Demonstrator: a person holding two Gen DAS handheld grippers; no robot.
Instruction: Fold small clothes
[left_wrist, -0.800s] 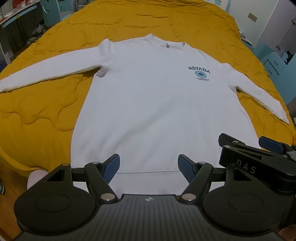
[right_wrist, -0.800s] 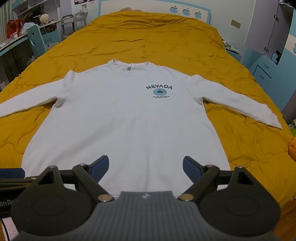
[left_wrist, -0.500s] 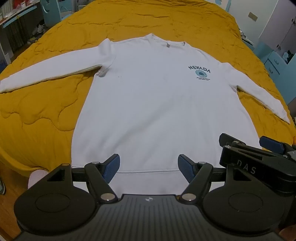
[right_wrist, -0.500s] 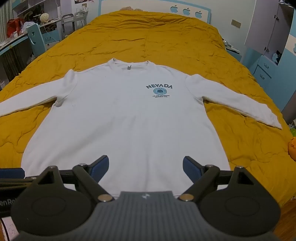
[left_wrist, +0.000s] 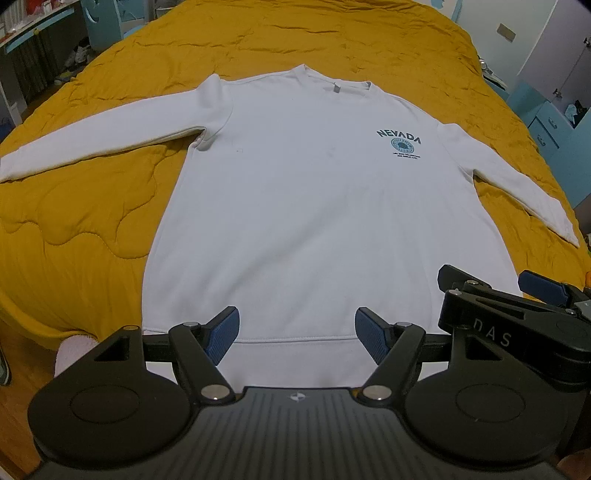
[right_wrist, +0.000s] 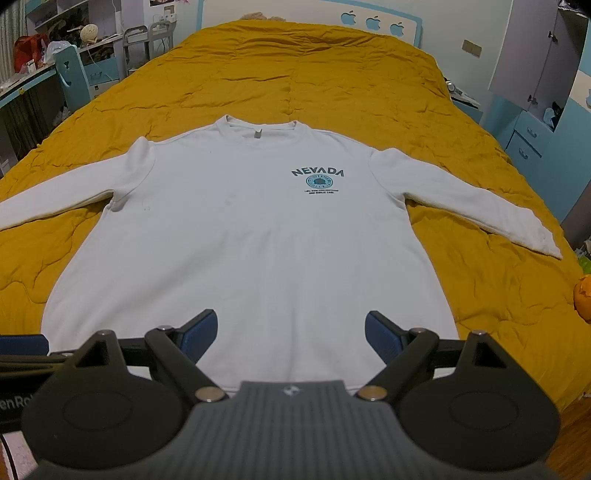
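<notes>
A white long-sleeved sweatshirt (left_wrist: 303, 206) (right_wrist: 258, 251) with a dark "NEVADA" print lies flat and face up on the mustard-yellow quilt (left_wrist: 74, 229) (right_wrist: 332, 88), both sleeves spread out to the sides. My left gripper (left_wrist: 297, 334) hangs open above the sweatshirt's bottom hem, nothing between its blue pads. My right gripper (right_wrist: 290, 334) is open too, over the hem a little further right, and holds nothing. In the left wrist view the right gripper (left_wrist: 491, 284) shows at the right edge, close beside the left one.
The quilt covers a wide bed with a blue-and-white headboard (right_wrist: 373, 18). A desk and chair (right_wrist: 74, 70) stand to the left, blue drawers (right_wrist: 528, 136) to the right. An orange object (right_wrist: 583, 295) lies at the bed's right edge. Wooden floor (left_wrist: 22, 373) shows at the near left.
</notes>
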